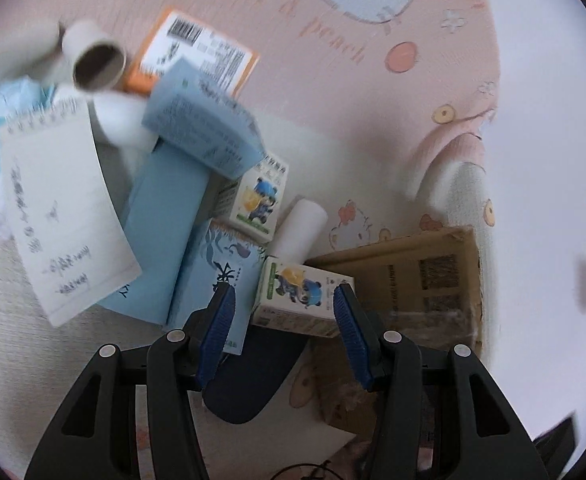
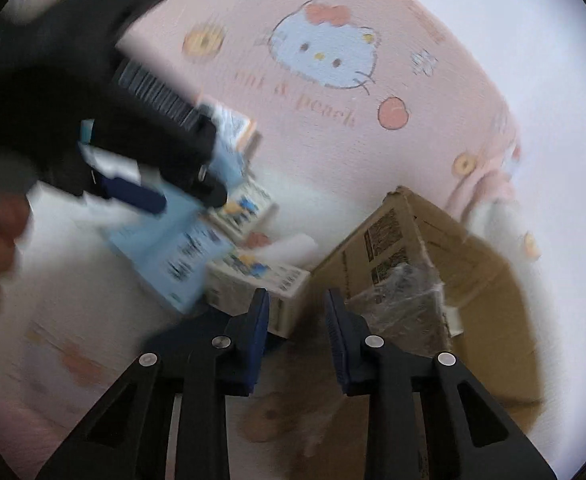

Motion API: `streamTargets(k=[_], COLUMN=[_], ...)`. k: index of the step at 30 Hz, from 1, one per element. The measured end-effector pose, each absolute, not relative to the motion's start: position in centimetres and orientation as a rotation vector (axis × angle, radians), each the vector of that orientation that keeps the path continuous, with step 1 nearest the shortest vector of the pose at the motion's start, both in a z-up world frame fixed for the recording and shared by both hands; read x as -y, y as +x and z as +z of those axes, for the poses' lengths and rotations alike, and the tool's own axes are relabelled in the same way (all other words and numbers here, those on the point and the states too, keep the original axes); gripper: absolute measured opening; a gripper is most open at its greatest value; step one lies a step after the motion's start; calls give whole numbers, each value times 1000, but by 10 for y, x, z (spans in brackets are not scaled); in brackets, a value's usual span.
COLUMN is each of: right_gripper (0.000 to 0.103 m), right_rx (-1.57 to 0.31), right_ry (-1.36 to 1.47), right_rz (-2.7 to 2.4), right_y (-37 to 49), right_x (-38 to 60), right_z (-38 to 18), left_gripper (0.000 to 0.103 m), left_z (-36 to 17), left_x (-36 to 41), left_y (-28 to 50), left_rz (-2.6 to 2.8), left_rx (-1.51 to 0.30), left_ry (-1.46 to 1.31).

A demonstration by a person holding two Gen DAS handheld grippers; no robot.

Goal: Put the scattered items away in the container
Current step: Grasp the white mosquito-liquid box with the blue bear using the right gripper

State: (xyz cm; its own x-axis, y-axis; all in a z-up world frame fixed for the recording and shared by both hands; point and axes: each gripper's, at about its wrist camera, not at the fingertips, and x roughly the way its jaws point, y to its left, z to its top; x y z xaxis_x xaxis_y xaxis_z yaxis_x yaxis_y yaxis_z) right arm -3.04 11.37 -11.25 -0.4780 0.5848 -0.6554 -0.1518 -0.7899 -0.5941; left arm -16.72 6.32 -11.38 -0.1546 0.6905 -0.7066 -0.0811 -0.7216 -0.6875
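Two cardboard tubes (image 1: 93, 62) at 10 o'clock, two panda cartons (image 1: 307, 298). Left gripper (image 1: 283, 312) wide open around one carton; right gripper (image 2: 295, 312) open, empty.

Two cardboard tubes (image 1: 97, 65) are lying at the top left of the left wrist view, open ends facing the camera. Two small cartoon-printed boxes (image 1: 307, 300) are sitting near one white roll (image 1: 301, 229). One spiral notepad (image 1: 63, 208) is resting beside one orange box (image 1: 197, 54). At least three light blue boxes (image 1: 205, 126) are piling together; motion blur is making their exact count uncertain. One brown cardboard carton (image 2: 421, 264) is standing alongside.
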Motion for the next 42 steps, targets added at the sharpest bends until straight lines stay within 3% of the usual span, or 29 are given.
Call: streamTargets(k=[3, 16, 26, 30, 35, 42], right_gripper=[26, 26, 26, 26, 26, 26], right_rx=[751, 577, 486, 468, 507, 572], right_ry=[-1291, -1347, -1358, -1348, -1330, -1265], right_rz=[2212, 2231, 2268, 2291, 2286, 2304], right_y=[-29, -45, -47, -47, -48, -52], right_x=[-115, -157, -170, -173, -175, -176], right_z=[-136, -163, -179, -178, -179, -180], left_gripper=[55, 55, 55, 47, 47, 39], left_z=[-130, -155, -176, -182, -177, -180], left_x=[-67, -98, -100, -110, -117, -109], left_y=[-173, -186, -191, -189, -188, -190], left_rz=[1884, 1795, 1689, 1645, 1680, 1682], left_rx=[734, 643, 760, 743, 640, 683], left_ry=[-1639, -1737, -1787, -1822, -1805, -1793])
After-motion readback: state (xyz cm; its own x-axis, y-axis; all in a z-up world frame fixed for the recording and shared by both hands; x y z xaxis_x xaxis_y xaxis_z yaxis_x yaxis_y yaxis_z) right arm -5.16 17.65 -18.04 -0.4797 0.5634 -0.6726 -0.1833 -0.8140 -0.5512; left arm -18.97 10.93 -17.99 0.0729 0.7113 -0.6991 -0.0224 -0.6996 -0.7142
